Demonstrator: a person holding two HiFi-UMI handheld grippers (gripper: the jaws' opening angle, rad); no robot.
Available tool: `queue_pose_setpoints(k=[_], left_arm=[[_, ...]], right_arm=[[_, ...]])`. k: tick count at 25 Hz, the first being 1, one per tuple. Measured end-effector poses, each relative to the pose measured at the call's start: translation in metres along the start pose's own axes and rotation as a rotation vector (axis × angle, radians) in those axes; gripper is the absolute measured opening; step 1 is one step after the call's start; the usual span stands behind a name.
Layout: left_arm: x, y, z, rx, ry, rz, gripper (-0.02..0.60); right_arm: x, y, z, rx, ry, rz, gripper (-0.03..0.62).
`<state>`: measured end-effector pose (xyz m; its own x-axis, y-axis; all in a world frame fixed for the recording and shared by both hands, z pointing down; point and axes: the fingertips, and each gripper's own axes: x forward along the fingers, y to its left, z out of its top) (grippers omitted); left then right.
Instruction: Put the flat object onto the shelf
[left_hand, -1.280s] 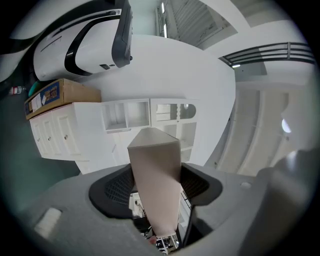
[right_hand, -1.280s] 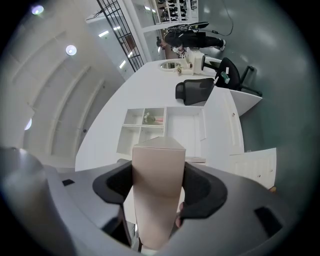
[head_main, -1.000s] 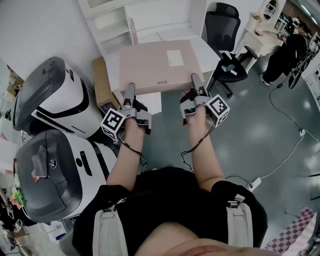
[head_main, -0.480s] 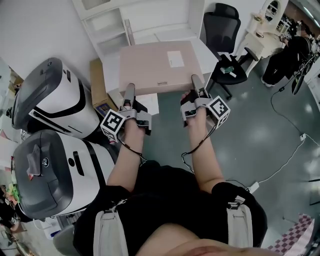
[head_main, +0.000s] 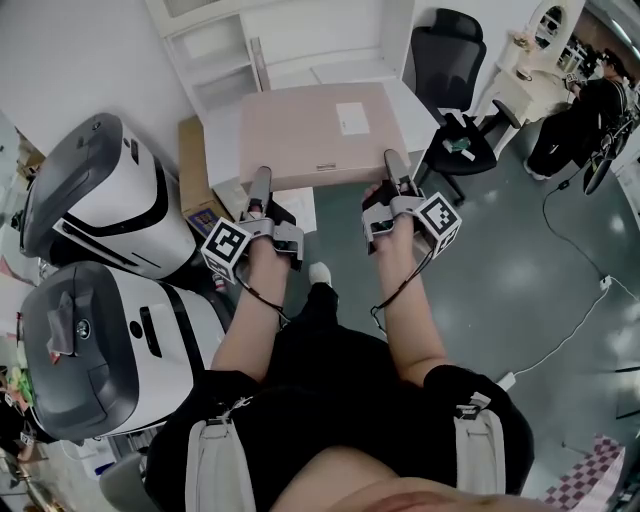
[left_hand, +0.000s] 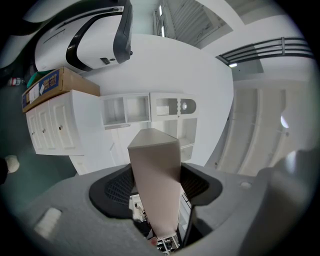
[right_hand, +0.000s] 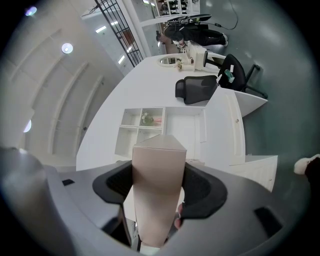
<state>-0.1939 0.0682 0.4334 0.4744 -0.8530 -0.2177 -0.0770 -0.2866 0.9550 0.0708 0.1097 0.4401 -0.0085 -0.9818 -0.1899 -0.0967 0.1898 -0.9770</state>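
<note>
A flat pale pink box (head_main: 318, 132) with a white label is held level in front of me, over a white surface. My left gripper (head_main: 259, 185) is shut on its near left edge and my right gripper (head_main: 395, 165) is shut on its near right edge. In the left gripper view the box (left_hand: 155, 185) stands edge-on between the dark pads (left_hand: 117, 187). The right gripper view shows the same, the box (right_hand: 157, 190) filling the gap. White shelving (head_main: 230, 55) stands straight ahead against the wall, with open compartments (left_hand: 125, 110) (right_hand: 142, 122).
Two large white and grey machines (head_main: 100, 200) (head_main: 100, 350) crowd the left side. A cardboard box (head_main: 195, 165) lies beside the shelving. A black office chair (head_main: 445, 60) stands to the right, a person (head_main: 580, 110) is at the far right, and cables (head_main: 580, 300) run over the floor.
The view has crept forward a little, and the machines have slid down and left. A white shoe now shows on the floor below the grippers. Both grippers still hold the box.
</note>
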Motion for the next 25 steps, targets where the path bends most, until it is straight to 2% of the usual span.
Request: queue_pose_setpoints(k=[8,15,25], left_arm=[[0.052,0.012,0.005,-0.014,0.013,-0.039,0.295],[0.122,0.024,0.011,-0.024,0.027,-0.052,0.295],[0.220,0.045,0.041,-0.032,0.027,-0.035,0.295]], right_arm=[[0.048,-0.004,0.019,-0.032,-0.008,0.030,0.285],[0.110,-0.010,0.045,-0.058,-0.019,0.027,0.285],[0.214,-0.023,0.064,-0.058,-0.009,0.010,0.285]])
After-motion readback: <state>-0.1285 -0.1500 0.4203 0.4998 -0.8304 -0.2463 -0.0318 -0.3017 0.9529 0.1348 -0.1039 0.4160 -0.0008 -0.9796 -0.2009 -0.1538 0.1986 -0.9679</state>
